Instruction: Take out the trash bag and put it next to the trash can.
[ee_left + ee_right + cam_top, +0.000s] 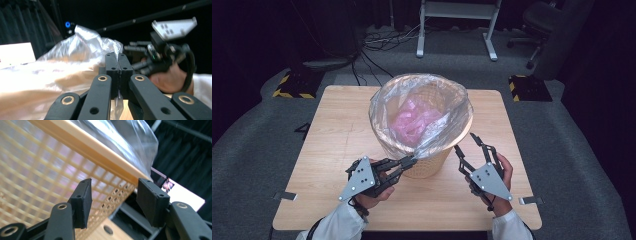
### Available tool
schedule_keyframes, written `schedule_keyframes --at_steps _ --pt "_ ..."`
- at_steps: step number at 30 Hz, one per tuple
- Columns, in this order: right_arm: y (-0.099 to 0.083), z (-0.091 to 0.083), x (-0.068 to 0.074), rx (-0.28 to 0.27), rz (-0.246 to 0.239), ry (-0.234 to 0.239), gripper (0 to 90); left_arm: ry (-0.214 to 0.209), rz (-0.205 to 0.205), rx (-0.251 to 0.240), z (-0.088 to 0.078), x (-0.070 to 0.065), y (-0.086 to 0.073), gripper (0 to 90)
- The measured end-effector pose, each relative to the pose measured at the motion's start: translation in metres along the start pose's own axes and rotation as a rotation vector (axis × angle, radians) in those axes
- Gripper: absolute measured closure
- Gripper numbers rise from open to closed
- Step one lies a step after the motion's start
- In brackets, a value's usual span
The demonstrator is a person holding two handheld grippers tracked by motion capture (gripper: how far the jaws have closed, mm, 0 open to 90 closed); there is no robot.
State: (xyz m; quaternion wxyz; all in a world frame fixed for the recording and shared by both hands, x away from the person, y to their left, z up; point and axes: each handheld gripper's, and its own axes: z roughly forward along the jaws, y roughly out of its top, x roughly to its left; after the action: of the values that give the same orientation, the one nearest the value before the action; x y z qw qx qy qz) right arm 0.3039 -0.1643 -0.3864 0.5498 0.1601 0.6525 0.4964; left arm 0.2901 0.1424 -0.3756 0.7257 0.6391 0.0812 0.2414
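Note:
A pale lattice waste basket (432, 162) stands in the middle of the wooden table (332, 145). It is lined with a clear plastic bag (387, 102) that holds pink scraps (414, 120). My left gripper (412, 161) is at the basket's near side, shut on a pulled-out fold of the bag; in the left gripper view the film (100, 45) runs pinched between the closed pads (111, 63). My right gripper (466, 142) hovers open by the basket's near right side. In the right gripper view its pads (152, 200) stand apart with nothing between them, in front of the basket's lattice wall (37, 170) and rim (87, 147).
Bare table lies left, right and in front of the basket. Beyond the far edge, on the grey floor, are a white desk frame (457, 25), cables (382, 42), an office chair (539, 25) and two yellow-striped black pads (294, 85).

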Motion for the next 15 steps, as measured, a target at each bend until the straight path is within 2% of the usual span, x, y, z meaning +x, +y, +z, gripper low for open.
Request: schedule_keyframes --at_steps 1,3,5,6,7,9,10,15 --pt "0.001 -0.002 0.002 -0.018 -0.015 0.005 45.6 0.007 0.014 -0.014 -0.001 -0.001 0.004 89.3" --pt "0.004 -0.004 0.006 -0.021 -0.056 0.021 45.4 0.030 0.057 -0.035 -0.004 -0.004 0.012 89.3" --pt "0.006 -0.007 0.009 -0.035 -0.058 0.046 45.0 0.057 0.087 -0.053 -0.008 -0.007 0.019 89.3" --pt "0.007 -0.007 0.011 -0.039 -0.063 0.045 44.9 0.084 0.101 -0.059 -0.010 -0.008 0.023 89.3" --pt "0.008 -0.008 0.013 -0.046 -0.073 0.044 45.0 0.101 0.092 -0.066 -0.012 -0.006 0.025 89.3" --pt "0.011 -0.009 0.014 -0.057 -0.088 0.042 44.9 0.116 0.028 -0.083 -0.016 0.001 0.027 89.3" --pt "0.012 -0.009 0.015 -0.057 -0.095 0.040 44.2 0.119 0.014 -0.080 -0.018 0.004 0.026 89.3" --pt "0.021 -0.010 0.015 -0.100 -0.135 0.074 40.6 0.122 0.010 -0.029 -0.016 0.004 0.017 89.3"
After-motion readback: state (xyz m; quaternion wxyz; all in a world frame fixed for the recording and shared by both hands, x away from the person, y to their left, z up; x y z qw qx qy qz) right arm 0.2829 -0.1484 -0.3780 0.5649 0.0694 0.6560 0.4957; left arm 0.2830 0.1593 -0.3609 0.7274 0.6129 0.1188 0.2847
